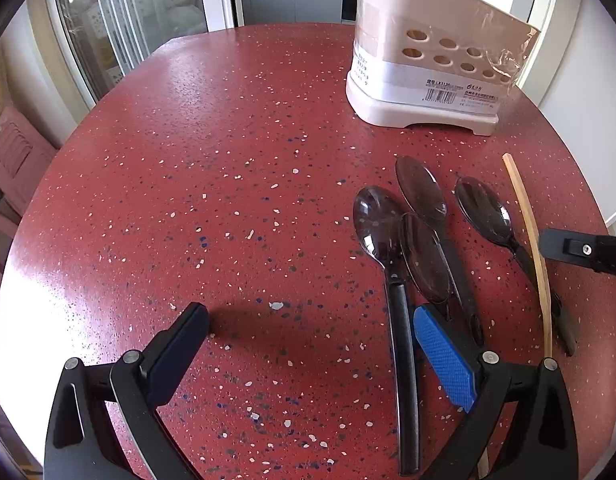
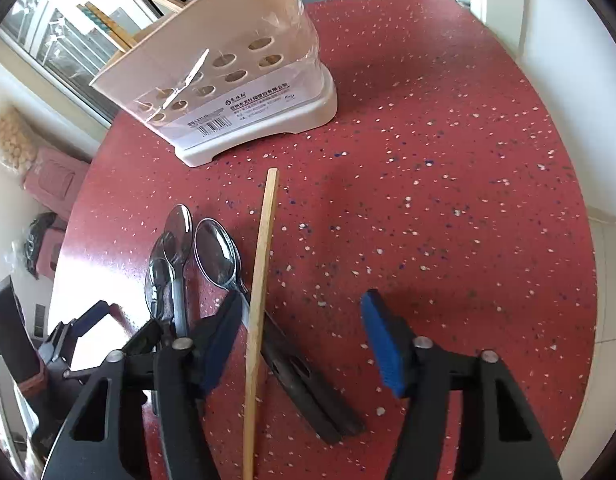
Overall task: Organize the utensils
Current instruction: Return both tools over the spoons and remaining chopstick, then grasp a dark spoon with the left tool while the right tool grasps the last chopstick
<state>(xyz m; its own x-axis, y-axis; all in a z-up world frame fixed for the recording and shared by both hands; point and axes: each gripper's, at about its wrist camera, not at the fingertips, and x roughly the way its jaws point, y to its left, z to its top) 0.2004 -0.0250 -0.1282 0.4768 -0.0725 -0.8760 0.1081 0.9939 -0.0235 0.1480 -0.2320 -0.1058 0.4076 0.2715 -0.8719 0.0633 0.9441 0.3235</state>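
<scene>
Several dark translucent spoons (image 1: pixel 421 194) (image 2: pixel 216 252) lie side by side on the red speckled table (image 1: pixel 228 160), bowls toward the beige utensil holder (image 1: pixel 427 60) (image 2: pixel 228 72). A wooden chopstick (image 1: pixel 531 240) (image 2: pixel 262 288) lies just right of them. My left gripper (image 1: pixel 308 340) is open and low over the table; the long handle of the leftmost spoon (image 1: pixel 403 360) runs close to its right finger. My right gripper (image 2: pixel 304 336) is open, with the chopstick and a dark spoon handle (image 2: pixel 308 384) between its fingers, the chopstick close to the left pad.
The holder has round holes, a plastic wrap and a label, and wooden sticks (image 2: pixel 108 28) stand in it. The table's round edge curves close on the right (image 2: pixel 587 240). Glass doors and pink bags (image 1: pixel 12 152) lie beyond the left edge. Bare tabletop spreads to the left (image 1: pixel 168 200).
</scene>
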